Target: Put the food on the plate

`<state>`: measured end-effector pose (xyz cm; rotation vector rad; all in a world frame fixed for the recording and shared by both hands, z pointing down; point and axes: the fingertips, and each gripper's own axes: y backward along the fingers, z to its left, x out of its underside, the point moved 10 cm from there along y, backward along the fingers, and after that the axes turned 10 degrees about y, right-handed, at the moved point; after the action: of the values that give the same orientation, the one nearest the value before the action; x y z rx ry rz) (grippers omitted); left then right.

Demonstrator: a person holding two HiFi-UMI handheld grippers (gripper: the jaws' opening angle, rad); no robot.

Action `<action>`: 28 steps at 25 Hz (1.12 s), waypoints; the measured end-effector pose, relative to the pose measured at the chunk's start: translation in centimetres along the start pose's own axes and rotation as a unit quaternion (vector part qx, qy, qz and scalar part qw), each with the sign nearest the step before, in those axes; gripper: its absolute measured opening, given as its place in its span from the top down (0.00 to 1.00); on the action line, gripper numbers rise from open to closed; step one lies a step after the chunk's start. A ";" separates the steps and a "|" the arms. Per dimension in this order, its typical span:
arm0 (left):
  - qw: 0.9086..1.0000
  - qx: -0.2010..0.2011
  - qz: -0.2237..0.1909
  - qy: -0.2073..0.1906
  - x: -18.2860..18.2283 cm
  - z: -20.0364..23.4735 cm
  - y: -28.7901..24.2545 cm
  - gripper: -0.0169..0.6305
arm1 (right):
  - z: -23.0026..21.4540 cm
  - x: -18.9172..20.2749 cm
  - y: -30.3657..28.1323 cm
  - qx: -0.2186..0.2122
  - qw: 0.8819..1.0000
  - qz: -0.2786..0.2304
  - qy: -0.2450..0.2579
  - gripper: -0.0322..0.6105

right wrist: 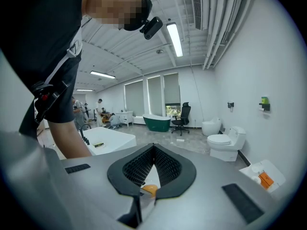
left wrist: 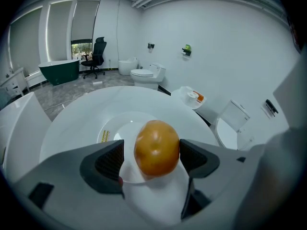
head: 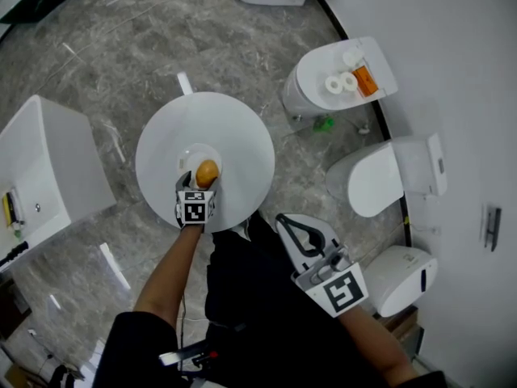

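Note:
A round orange-brown piece of food (head: pixel 207 172) lies on a small white plate (head: pixel 192 153) in the middle of a round white table (head: pixel 242 144). My left gripper (head: pixel 202 179) reaches over the plate's near side with a jaw on each side of the food. In the left gripper view the food (left wrist: pixel 157 147) touches the right pad (left wrist: pixel 194 158). A narrow strip of plate (left wrist: pixel 115 128) shows between it and the left pad (left wrist: pixel 108 162), so the left gripper (left wrist: pixel 151 156) is open. My right gripper (head: pixel 284 221) hangs by my body, off the table, shut and empty (right wrist: pixel 153 147).
Several white toilets line the wall at the right; one tank (head: pixel 359 75) carries paper rolls and an orange pack. A white tub-like fixture (head: pixel 44 164) stands left of the table. The grey marble floor (head: pixel 121 47) surrounds the table.

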<state>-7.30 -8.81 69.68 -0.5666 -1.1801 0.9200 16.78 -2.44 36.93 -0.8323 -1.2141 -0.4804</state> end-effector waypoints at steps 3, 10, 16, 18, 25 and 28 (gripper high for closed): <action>1.000 -0.002 -0.006 0.002 -0.4 0.3 -0.5 0.43 | -0.1 0.2 0.0 0.000 1.000 0.003 0.003 0.94; 1.000 -0.019 -0.007 0.008 -1.1 1.1 -0.6 0.43 | -0.8 0.2 0.1 0.006 1.000 0.005 0.001 0.94; 0.999 -0.002 -0.042 0.023 -1.5 1.1 1.0 0.43 | -0.5 -0.1 -0.3 0.002 1.000 -0.008 0.001 0.94; 0.998 0.006 -0.052 0.026 -1.4 0.8 1.6 0.43 | -0.4 -0.1 -0.3 -0.002 1.000 -0.010 0.001 0.94; 0.996 0.022 -0.073 0.045 -1.1 -0.4 3.8 0.43 | 0.3 -0.6 -0.5 -0.015 1.000 -0.023 0.003 0.94; 0.994 0.033 -0.094 0.050 -1.3 -1.6 5.3 0.43 | 0.4 -0.7 -0.5 -0.018 0.999 -0.035 0.000 0.94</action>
<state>-7.58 -6.98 64.29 -0.4344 -1.0890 0.7593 15.96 -2.47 36.45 -0.8234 -1.2407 -0.5609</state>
